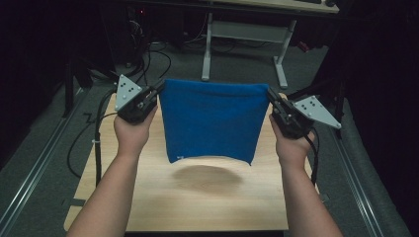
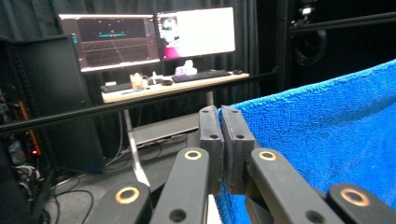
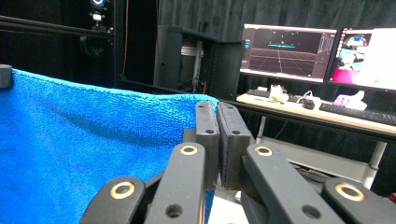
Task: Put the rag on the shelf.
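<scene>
The blue towel hangs in the air above the wooden worktop, stretched between the two grippers and clear of the surface, with its shadow on the wood beneath. The left gripper has its fingers pressed together on the towel's upper left corner; the right gripper has its fingers pressed together on the upper right corner. The held top edge runs level from hand to hand across the worktop, and the cloth falls from it as a flat sheet, its free bottom edge nearest the person and lowest. The towel's width is therefore fixed by the spread of the hands, both equally near to it. To my judgement, laying it flat means lowering the bottom edge onto the wood first, then carrying both corners away from the person together.
</scene>
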### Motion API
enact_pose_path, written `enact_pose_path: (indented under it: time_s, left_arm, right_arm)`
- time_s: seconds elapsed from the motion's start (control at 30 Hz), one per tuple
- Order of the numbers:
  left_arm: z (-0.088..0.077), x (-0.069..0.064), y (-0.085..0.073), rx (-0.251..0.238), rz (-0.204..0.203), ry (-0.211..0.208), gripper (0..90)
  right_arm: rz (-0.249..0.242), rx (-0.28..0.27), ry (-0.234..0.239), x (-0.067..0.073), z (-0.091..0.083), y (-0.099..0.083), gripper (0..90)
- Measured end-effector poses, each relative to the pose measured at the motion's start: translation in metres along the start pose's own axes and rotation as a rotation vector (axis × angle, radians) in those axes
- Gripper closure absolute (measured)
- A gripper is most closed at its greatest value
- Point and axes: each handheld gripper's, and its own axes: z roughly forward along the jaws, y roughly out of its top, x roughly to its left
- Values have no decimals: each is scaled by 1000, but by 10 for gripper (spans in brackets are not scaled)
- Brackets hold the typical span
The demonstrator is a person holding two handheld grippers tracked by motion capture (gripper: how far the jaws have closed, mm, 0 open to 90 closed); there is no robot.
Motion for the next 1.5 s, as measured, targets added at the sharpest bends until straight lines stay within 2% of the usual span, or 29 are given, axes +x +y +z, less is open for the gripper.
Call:
enact_pose_path:
  time_s: [0.13, 0.23, 0.3, 0.4, 0.57, 0.63, 0.77, 0.87, 0.97, 1.13, 1.17, 1.23, 1.3, 1.5]
  left_arm:
    - [16, 12, 6, 11, 21, 20, 883]
    - [26, 20, 10, 3, 20, 30, 883]
    - [37, 26, 12, -1, 26, 42, 883]
    - [54, 33, 12, 18, 28, 64, 883]
    - [78, 42, 7, 60, 55, 77, 884]
    - [88, 45, -1, 99, 59, 72, 884]
    - [104, 50, -27, 186, 60, 53, 884]
    - [109, 54, -52, 238, 14, 42, 885]
    - [110, 53, -77, 288, 12, 27, 884]
    - [108, 53, -110, 344, -20, -9, 884]
    - [109, 52, -115, 374, -25, -17, 884]
    - [108, 50, -125, 382, -20, -26, 884]
    - [107, 49, -138, 413, -39, -37, 883]
    - [101, 40, -160, 437, -72, -61, 883]
  right_arm:
    - [3, 11, -7, -5, 21, 6, 887]
    - [6, 14, -12, -7, 34, 10, 887]
    - [-7, 12, -19, -10, 45, 13, 887]
    - [-7, 21, -27, -16, 63, 15, 887]
    - [-26, 87, -51, -29, 95, 9, 887]
    - [-33, 122, -59, -33, 107, 3, 887]
    - [-41, 193, -59, -41, 125, -16, 887]
    - [-35, 255, -46, -41, 135, -36, 887]
    - [-42, 325, -41, -40, 144, -59, 887]
    - [-17, 393, -19, -38, 147, -92, 886]
    - [-19, 400, -18, -38, 148, -99, 887]
    - [-9, 419, -11, -37, 147, -110, 887]
    - [3, 432, -2, -36, 146, -120, 886]
    - [46, 468, 6, -33, 138, -147, 886]
